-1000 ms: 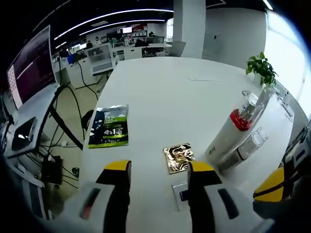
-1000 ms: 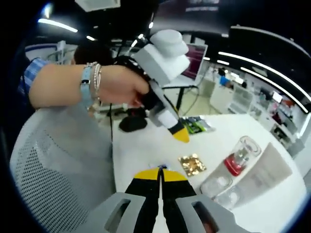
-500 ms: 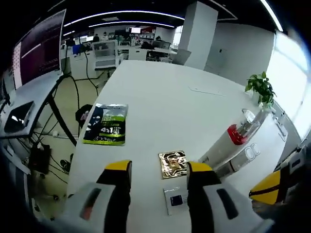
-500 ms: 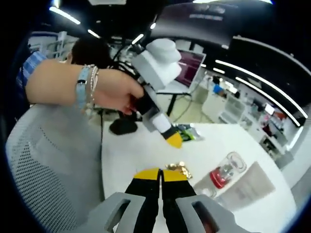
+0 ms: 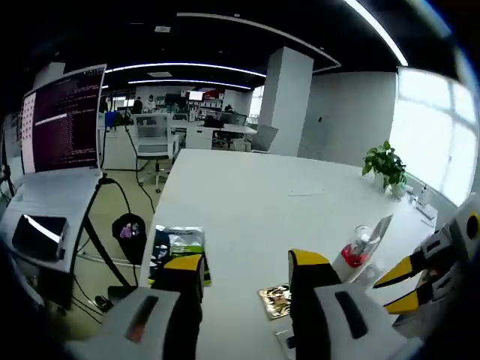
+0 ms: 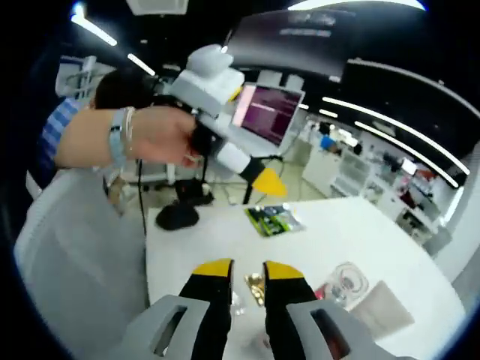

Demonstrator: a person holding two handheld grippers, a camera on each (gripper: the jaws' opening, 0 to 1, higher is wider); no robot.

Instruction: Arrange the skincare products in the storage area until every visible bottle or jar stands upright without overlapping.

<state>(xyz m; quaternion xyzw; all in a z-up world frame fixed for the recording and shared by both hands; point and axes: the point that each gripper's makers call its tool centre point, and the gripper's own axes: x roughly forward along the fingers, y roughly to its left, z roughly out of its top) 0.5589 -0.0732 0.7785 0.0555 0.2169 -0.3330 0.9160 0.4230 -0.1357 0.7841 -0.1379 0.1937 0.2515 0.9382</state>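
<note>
Left gripper view | left gripper jaws apart | red-collared bottle on table

We can't read any text in either view. The dark monitor on a stand shows rows of pale lines, too small to make out. The green-and-black printed sachet on the white table carries print we can't resolve, partly behind a jaw; same sachet in the right gripper view, also illegible.
</note>
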